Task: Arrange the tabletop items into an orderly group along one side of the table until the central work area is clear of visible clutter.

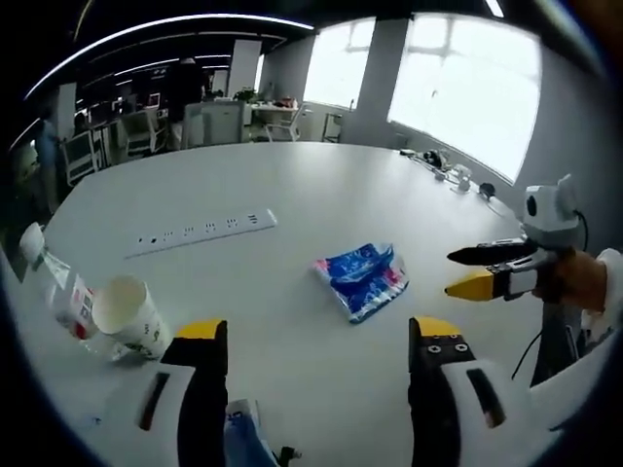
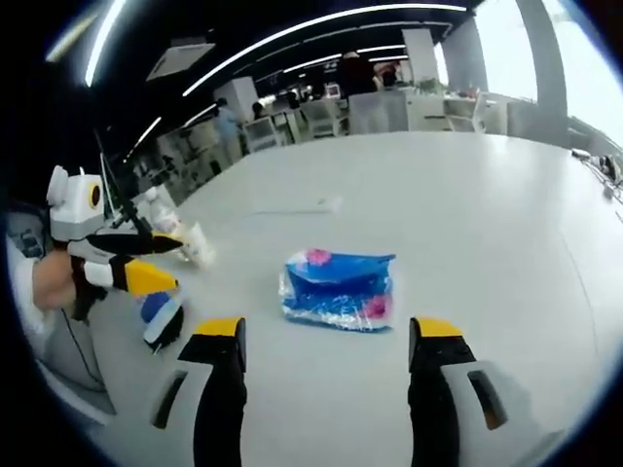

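A blue plastic packet (image 1: 362, 277) (image 2: 336, 287) lies flat on the white table (image 1: 321, 190), ahead of both grippers and touching neither. My left gripper (image 1: 316, 336) is open with nothing between its jaws, and it also appears at the left of the right gripper view (image 2: 170, 263). My right gripper (image 2: 329, 336) is open too, just short of the packet, and comes in from the right of the left gripper view (image 1: 467, 270). A white paper cup (image 1: 127, 311) (image 2: 200, 248) lies tilted beside a clear bottle (image 1: 66, 302) (image 2: 161, 209).
A white power strip (image 1: 200, 232) (image 2: 297, 208) lies farther along the table. A small blue and white object (image 1: 238, 428) (image 2: 161, 316) sits near the table edge under the left gripper. Cables and small items (image 1: 453, 177) lie by the windows. Chairs and desks stand beyond.
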Tool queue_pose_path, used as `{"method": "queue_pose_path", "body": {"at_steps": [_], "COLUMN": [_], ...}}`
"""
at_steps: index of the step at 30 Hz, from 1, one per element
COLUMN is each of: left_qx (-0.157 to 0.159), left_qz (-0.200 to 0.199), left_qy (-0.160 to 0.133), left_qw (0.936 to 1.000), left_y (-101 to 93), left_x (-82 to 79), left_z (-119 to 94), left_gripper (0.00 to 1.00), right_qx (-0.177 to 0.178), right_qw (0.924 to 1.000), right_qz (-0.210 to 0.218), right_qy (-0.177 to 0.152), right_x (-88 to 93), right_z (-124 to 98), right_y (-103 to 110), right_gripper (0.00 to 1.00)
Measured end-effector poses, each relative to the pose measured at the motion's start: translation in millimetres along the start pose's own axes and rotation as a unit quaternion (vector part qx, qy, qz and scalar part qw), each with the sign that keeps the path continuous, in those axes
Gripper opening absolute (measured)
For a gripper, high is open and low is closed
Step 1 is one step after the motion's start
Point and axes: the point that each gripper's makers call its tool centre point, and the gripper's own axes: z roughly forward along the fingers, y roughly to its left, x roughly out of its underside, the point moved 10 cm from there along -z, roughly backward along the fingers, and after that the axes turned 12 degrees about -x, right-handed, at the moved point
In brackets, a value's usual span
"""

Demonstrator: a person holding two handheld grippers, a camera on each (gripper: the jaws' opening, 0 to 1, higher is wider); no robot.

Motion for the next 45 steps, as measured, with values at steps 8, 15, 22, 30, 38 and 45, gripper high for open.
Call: {"method": "queue_pose_path", "body": {"at_steps": [8,15,22,30,38,45], "left_qx": [-0.016,-0.04,-0.066,-0.095,-0.113,-0.122], "left_qz": [-0.01,-0.024,-0.035,-0.037,-0.049,-0.062], "left_qy": [0.01,0.019,0.03,0.044,0.046,0.041], "left_qw": [0.9998,0.9988,0.9967,0.9939,0.9913,0.9897], "left_y": [23.7,50.0,77.9,109.6,127.2,136.0], "left_x": [15.9,32.4,51.1,70.6,78.0,82.3], "left_z": [-7.8,-17.2,-30.6,-51.8,-62.9,-65.6], "left_gripper": [0.77,0.76,0.75,0.75,0.75,0.75], "right_qx": [-0.027,-0.063,-0.096,-0.128,-0.138,-0.141], "right_qw": [0.9995,0.9973,0.9939,0.9896,0.9874,0.9865], "right_qz": [0.006,-0.002,-0.014,-0.024,-0.031,-0.033], "right_qy": [0.012,0.036,0.053,0.061,0.071,0.077], "right_x": [5.0,6.6,5.2,1.9,4.7,4.8], "right_z": [23.3,47.1,66.3,77.6,81.3,80.3], "right_y": [22.6,47.8,69.7,87.5,96.2,99.9], "right_gripper": [0.66,0.64,0.64,0.65,0.64,0.63]}}
